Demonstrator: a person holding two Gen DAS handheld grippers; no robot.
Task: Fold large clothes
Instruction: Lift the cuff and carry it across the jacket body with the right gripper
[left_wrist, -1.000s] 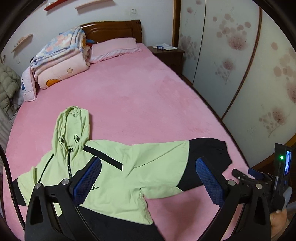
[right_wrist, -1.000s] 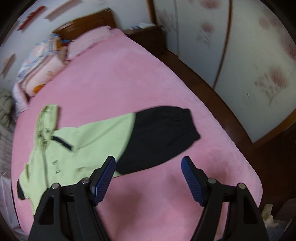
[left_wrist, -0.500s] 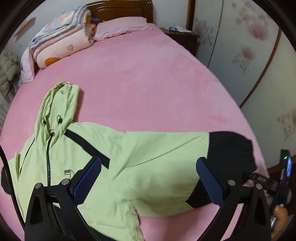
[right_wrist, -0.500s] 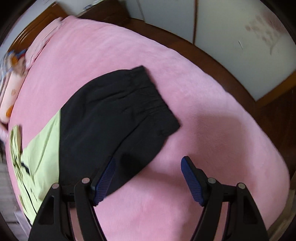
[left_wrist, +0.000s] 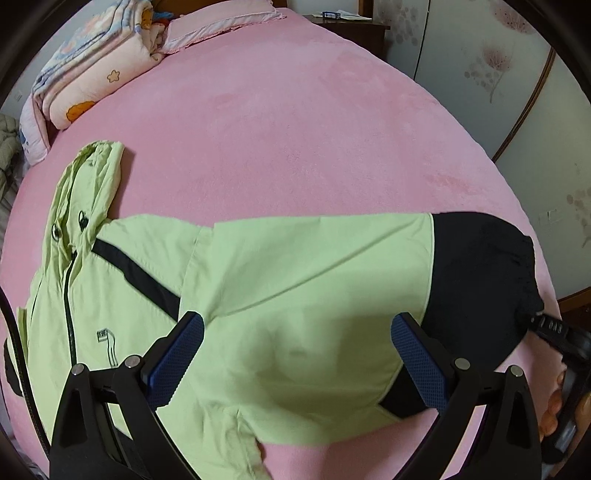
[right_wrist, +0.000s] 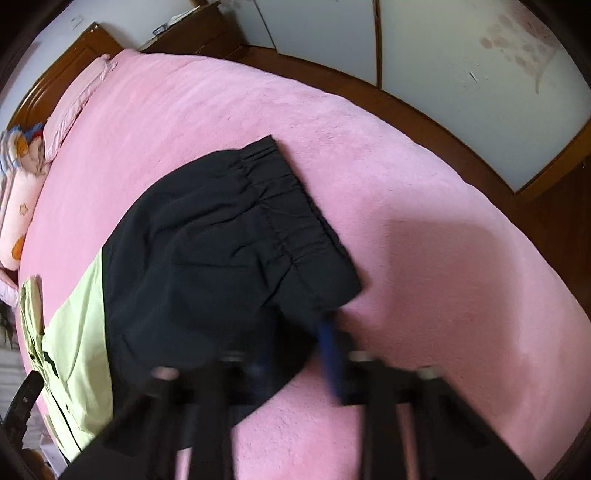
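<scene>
A light green hooded jacket (left_wrist: 258, 280) with black trim lies flat on the pink bed (left_wrist: 295, 129), hood to the left. Its right sleeve stretches rightward and ends in a black cuff section (left_wrist: 480, 273). My left gripper (left_wrist: 295, 354) is open, hovering just above the green sleeve. In the right wrist view the black sleeve end (right_wrist: 221, 251) with its elastic cuff fills the middle. My right gripper (right_wrist: 295, 354) is blurred, its blue pads close together at the sleeve's near edge, pinching the black fabric.
A folded floral quilt (left_wrist: 92, 70) and a pink pillow (left_wrist: 221, 18) lie at the head of the bed. A wooden nightstand (left_wrist: 347, 22) stands beyond. Wardrobe doors (left_wrist: 517, 92) line the right side, past the bed's wooden edge (right_wrist: 443, 122).
Both grippers have come down closer to the jacket. The right gripper's jaws, wide open before, have closed on the black sleeve end. The left gripper stays open.
</scene>
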